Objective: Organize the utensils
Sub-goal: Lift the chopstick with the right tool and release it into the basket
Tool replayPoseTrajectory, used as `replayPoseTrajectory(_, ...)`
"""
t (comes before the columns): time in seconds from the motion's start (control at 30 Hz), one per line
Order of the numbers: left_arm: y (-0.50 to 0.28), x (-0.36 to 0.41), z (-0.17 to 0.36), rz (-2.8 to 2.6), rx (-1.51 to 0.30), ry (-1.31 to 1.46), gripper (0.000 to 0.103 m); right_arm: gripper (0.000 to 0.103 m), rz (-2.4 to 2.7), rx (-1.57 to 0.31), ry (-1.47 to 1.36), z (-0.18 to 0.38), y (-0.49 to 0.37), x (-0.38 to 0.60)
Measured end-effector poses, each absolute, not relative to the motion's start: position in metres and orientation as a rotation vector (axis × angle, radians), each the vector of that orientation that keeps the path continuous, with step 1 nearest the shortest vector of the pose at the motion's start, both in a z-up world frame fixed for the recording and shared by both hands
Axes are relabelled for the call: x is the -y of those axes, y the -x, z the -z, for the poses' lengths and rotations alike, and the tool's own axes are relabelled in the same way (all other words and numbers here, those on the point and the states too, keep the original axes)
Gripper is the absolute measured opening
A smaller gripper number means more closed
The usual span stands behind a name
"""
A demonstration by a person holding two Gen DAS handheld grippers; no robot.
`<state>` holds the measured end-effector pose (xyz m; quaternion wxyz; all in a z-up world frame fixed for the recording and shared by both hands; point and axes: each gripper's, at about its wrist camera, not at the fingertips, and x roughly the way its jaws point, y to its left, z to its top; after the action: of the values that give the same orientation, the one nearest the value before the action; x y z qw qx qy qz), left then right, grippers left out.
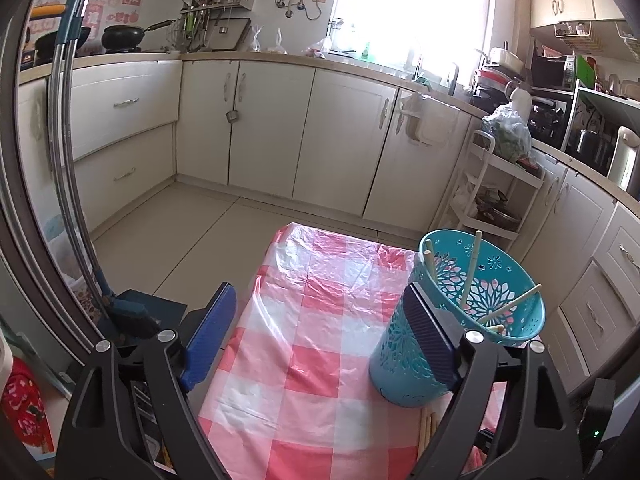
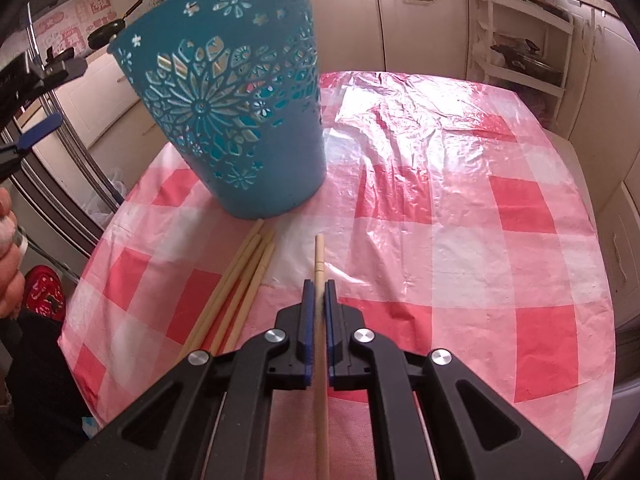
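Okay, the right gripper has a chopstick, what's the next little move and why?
Probably lift the right gripper and carry its chopstick up over the teal basket. Its jaws are shut on that chopstick, the basket already holds several chopsticks, and more loose ones wait on the tablecloth.

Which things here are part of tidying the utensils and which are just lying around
Part of the job:
- chopstick clamped in the right tool
- loose chopsticks on the tablecloth
- blue basket, some chopsticks already inside
- left tool, open

Just around:
- pans on the stove
- white shelf cart
- cupboards
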<state>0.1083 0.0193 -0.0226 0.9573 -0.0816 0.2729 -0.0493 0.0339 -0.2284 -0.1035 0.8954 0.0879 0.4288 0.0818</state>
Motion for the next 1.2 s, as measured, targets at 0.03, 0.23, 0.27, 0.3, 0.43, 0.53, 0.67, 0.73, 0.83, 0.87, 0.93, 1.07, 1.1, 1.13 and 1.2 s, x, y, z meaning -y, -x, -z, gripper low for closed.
replayPoseTrajectory(0.03,-0.109,-0.02,0.024,0.1,-0.558,0.168,0.082,0.006,-0.186,-0.88,-0.206,0.1,-0.033,0.229)
replayPoseTrajectory(0.23,-0.111,-0.024,0.026,0.091,-0.569,0.184,0.082,0.006,-0.272,-0.795,-0.332,0.073,-0.026,0.236)
replayPoseTrajectory(0.27,-0.111,-0.024,0.027,0.09,-0.57,0.185,0.082,0.006,-0.284,-0.78,-0.352,0.068,-0.025,0.238)
replayPoseTrajectory(0.3,-0.111,-0.024,0.027,0.089,-0.571,0.185,0.082,0.006,-0.291,-0.766,-0.365,0.063,-0.024,0.239)
replayPoseTrajectory(0.43,-0.112,-0.024,0.028,0.088,-0.573,0.186,0.082,0.006,-0.325,-0.702,-0.4,0.041,-0.02,0.242)
replayPoseTrajectory(0.53,-0.111,-0.024,0.028,0.088,-0.573,0.185,0.083,0.006,-0.348,-0.651,-0.403,0.022,-0.017,0.24)
replayPoseTrajectory(0.67,-0.112,-0.024,0.028,0.088,-0.573,0.188,0.083,0.006,-0.369,-0.592,-0.398,-0.002,-0.015,0.238)
replayPoseTrajectory(0.73,-0.112,-0.024,0.029,0.087,-0.573,0.191,0.083,0.006,-0.376,-0.563,-0.393,-0.014,-0.013,0.238)
replayPoseTrajectory(0.83,-0.112,-0.024,0.03,0.085,-0.574,0.196,0.083,0.006,-0.388,-0.527,-0.387,-0.031,-0.012,0.239)
replayPoseTrajectory(0.87,-0.112,-0.024,0.031,0.085,-0.575,0.198,0.083,0.006,-0.394,-0.516,-0.389,-0.038,-0.013,0.239)
replayPoseTrajectory(0.93,-0.112,-0.024,0.031,0.085,-0.578,0.202,0.083,0.006,-0.402,-0.491,-0.388,-0.052,-0.016,0.24)
replayPoseTrajectory(1.07,-0.113,-0.024,0.032,0.084,-0.579,0.205,0.083,0.006,-0.403,-0.414,-0.39,-0.087,-0.026,0.244)
replayPoseTrajectory(1.1,-0.112,-0.025,0.032,0.083,-0.579,0.207,0.083,0.006,-0.396,-0.387,-0.388,-0.097,-0.029,0.245)
replayPoseTrajectory(1.13,-0.113,-0.025,0.031,0.082,-0.579,0.209,0.083,0.006,-0.388,-0.358,-0.386,-0.106,-0.033,0.245)
replayPoseTrajectory(1.2,-0.113,-0.026,0.031,0.08,-0.581,0.214,0.083,0.006,-0.365,-0.311,-0.388,-0.119,-0.04,0.245)
